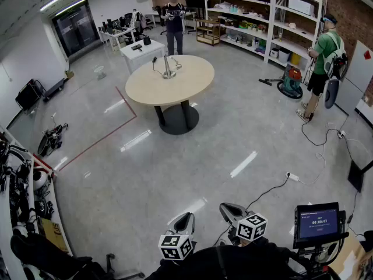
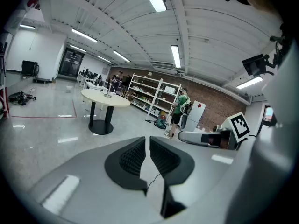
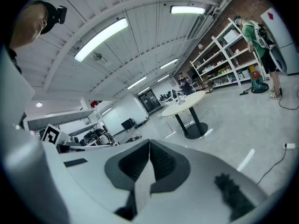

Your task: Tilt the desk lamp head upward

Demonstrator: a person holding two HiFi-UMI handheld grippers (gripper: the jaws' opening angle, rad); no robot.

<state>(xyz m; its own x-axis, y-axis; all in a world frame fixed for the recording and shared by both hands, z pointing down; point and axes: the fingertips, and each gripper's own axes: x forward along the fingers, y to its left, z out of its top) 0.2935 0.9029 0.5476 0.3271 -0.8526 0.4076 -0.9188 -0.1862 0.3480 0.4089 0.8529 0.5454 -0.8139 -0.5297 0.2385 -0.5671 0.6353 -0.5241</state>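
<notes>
A silvery desk lamp (image 1: 168, 67) stands on a round beige table (image 1: 152, 92) far across the room, in the upper middle of the head view. Both grippers are held low at the bottom edge, a long way from it. My left gripper (image 1: 186, 218) is shut with nothing between its pads. My right gripper (image 1: 228, 208) beside it is also shut and empty. In the left gripper view the closed left gripper (image 2: 148, 144) points past the table (image 2: 105, 98) at left. In the right gripper view the right gripper (image 3: 149, 148) sits below the distant table (image 3: 184, 105).
A person in dark clothes (image 1: 173, 22) stands beyond the table. Another in a green shirt (image 1: 322, 63) is by the shelves (image 1: 256, 16). A red floor line (image 1: 111, 130), cables (image 1: 274, 191), a small screen (image 1: 317, 221) at right and gear (image 1: 20, 185) at left lie around.
</notes>
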